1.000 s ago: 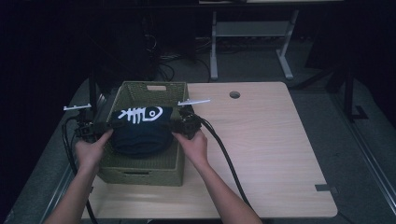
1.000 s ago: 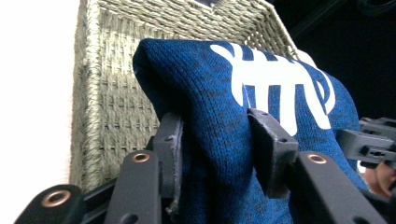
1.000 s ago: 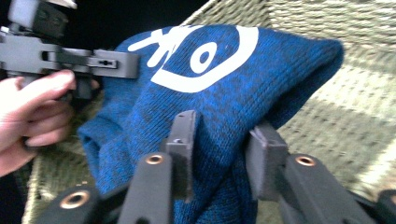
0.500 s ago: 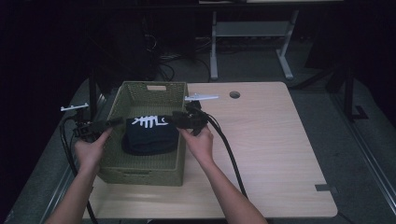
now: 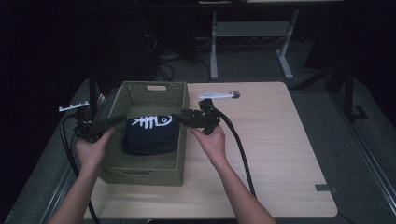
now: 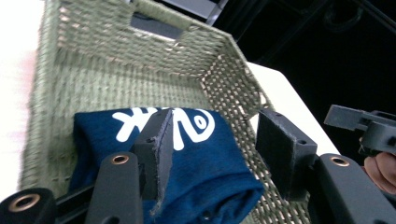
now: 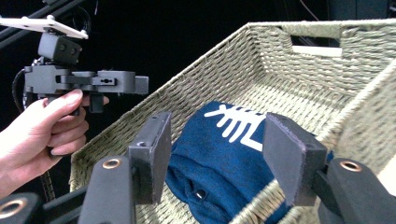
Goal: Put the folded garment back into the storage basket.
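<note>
A folded navy cloth (image 5: 150, 135) with a white fishbone print lies inside an olive woven basket (image 5: 140, 175) at the table's left. My left gripper (image 5: 122, 119) hovers over the basket's left rim and my right gripper (image 5: 176, 116) over its right rim, the two pointing at each other. Both have just been opening their jaws and nothing is pressed between them. In the left gripper view the jaws (image 6: 212, 135) stand apart above the cloth (image 6: 187, 163) and the basket's floor (image 6: 116, 79). The right gripper (image 7: 217, 140) looks down on the cloth (image 7: 205, 177) the same way, with the left gripper (image 7: 140, 85) beyond.
The basket stands on a light wooden table (image 5: 271, 140) with a cable hole (image 5: 234, 94) near its back edge. Bare tabletop stretches to the basket's right. Cables trail from both grippers toward the front. A white desk frame (image 5: 252, 32) stands on the dark floor behind.
The cloth, held up between both grippers a second ago, has sunk into the basket and lies free. Both grippers have opened, drawn apart and risen a little.
</note>
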A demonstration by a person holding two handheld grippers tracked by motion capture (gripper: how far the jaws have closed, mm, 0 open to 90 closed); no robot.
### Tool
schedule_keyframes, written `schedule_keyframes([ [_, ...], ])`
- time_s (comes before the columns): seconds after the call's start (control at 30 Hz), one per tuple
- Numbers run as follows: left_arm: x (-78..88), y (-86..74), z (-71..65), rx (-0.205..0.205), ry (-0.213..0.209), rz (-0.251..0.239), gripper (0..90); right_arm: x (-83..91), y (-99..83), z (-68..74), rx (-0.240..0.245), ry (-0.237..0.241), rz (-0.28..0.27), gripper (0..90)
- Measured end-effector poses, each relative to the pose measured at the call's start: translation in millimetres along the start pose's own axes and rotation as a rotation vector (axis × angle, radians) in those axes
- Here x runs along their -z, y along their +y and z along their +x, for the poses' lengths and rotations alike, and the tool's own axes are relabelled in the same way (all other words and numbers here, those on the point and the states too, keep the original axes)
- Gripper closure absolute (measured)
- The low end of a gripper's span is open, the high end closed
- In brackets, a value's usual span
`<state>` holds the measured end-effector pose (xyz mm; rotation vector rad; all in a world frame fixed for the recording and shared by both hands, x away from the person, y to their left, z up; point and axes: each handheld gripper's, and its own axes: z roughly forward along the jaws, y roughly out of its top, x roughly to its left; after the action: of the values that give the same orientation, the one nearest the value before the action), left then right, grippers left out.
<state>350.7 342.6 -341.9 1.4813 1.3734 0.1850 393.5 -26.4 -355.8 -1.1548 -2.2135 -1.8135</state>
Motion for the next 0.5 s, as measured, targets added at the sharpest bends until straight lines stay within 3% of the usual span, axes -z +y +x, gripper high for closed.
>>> schedule_keyframes([
  [0.2, -0.1, 0.0, -18.1, -0.043, -0.051, -0.011, 45.7, 14.8, 1.2, -4.3, 0.018, 0.029, -0.008, 40.1],
  [0.5, -13.4, 0.6, -41.9, -0.062, -0.111, -0.014, 41.7, 40.6, -1.3, -15.4, 0.026, 0.057, -0.02, 36.2],
])
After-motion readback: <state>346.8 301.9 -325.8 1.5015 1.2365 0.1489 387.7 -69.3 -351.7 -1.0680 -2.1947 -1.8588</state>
